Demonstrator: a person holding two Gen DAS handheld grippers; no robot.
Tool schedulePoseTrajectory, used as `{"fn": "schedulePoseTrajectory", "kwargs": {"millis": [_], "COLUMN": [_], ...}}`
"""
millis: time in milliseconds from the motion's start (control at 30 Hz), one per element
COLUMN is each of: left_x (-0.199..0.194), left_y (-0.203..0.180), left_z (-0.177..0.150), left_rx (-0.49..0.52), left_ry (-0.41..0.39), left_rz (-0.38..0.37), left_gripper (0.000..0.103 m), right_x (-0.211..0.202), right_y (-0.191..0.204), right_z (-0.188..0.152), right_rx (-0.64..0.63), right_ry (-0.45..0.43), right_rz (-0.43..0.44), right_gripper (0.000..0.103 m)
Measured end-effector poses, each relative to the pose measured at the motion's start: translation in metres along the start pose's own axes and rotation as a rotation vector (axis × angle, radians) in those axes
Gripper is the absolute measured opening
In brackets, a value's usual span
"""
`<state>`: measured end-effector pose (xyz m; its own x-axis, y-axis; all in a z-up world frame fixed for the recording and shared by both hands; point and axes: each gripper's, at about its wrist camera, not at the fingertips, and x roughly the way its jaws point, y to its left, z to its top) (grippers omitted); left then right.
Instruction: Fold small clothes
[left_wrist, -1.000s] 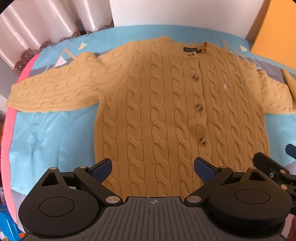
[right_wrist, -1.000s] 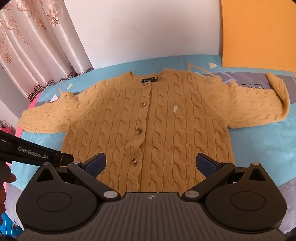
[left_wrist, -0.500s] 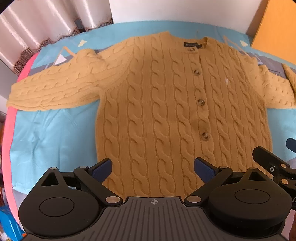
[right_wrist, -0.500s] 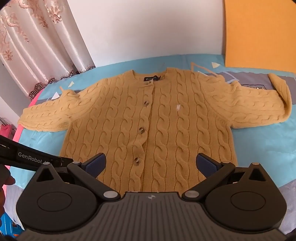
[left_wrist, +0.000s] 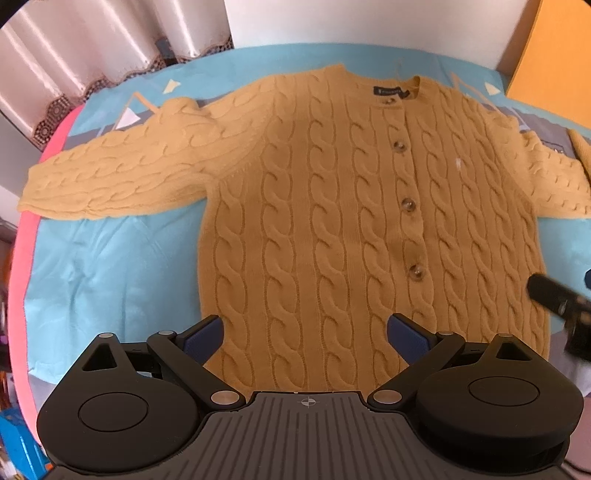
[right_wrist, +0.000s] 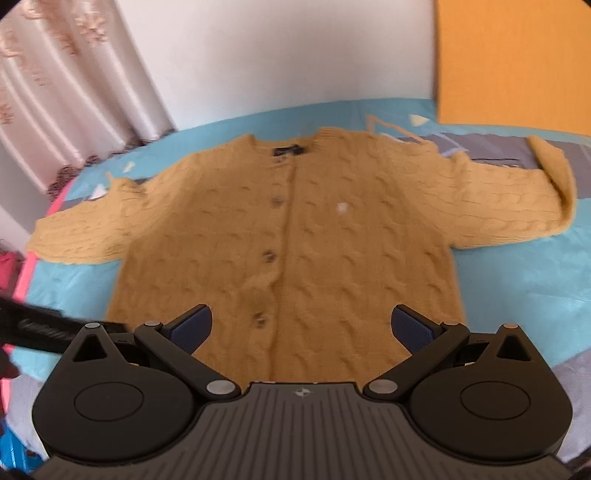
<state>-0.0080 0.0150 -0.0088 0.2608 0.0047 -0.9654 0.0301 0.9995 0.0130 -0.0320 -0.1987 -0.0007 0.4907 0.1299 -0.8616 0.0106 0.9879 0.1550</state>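
Observation:
A mustard cable-knit cardigan (left_wrist: 332, 206) lies flat and buttoned on a light blue sheet (left_wrist: 110, 266), both sleeves spread out to the sides. Its right cuff (right_wrist: 554, 173) is folded back on itself. My left gripper (left_wrist: 306, 336) hovers open over the cardigan's hem, nothing between its fingers. My right gripper (right_wrist: 302, 326) is also open above the hem, toward the cardigan's right half (right_wrist: 369, 258). The right wrist view is blurred.
The sheet covers a bed with a pink edge (left_wrist: 22, 258) on the left. Curtains (left_wrist: 74, 55) hang at the back left, a white wall behind, and an orange panel (right_wrist: 517, 62) stands at the back right. The other gripper's black body (left_wrist: 557, 295) shows at the right edge.
Both grippers have moved forward over the cardigan's hem, so the garment looks larger. The right wrist view has become blurred from motion. Both stay open.

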Motion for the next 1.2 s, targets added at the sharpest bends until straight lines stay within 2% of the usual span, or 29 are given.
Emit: {"fn": "schedulePoseTrajectory", "kwargs": {"millis": [233, 500, 1200], "left_x": [0.004, -0.001, 0.002], "left_y": [0.007, 0.01, 0.004], "left_z": [-0.004, -0.004, -0.003], "left_rx": [-0.02, -0.031, -0.02], "left_ry": [0.016, -0.004, 0.011], "left_rz": [0.009, 0.016, 0.02], "left_gripper": [0.103, 0.103, 0.103], "right_x": [-0.001, 0.005, 0.01], "right_y": [-0.021, -0.024, -0.038], "right_z": [0.009, 0.008, 0.005], "right_rx": [0.021, -0.023, -0.003], "right_ry": [-0.016, 0.028, 0.063], "right_rz": [-0.074, -0.137, -0.16], "right_gripper": [0.103, 0.103, 0.103]}}
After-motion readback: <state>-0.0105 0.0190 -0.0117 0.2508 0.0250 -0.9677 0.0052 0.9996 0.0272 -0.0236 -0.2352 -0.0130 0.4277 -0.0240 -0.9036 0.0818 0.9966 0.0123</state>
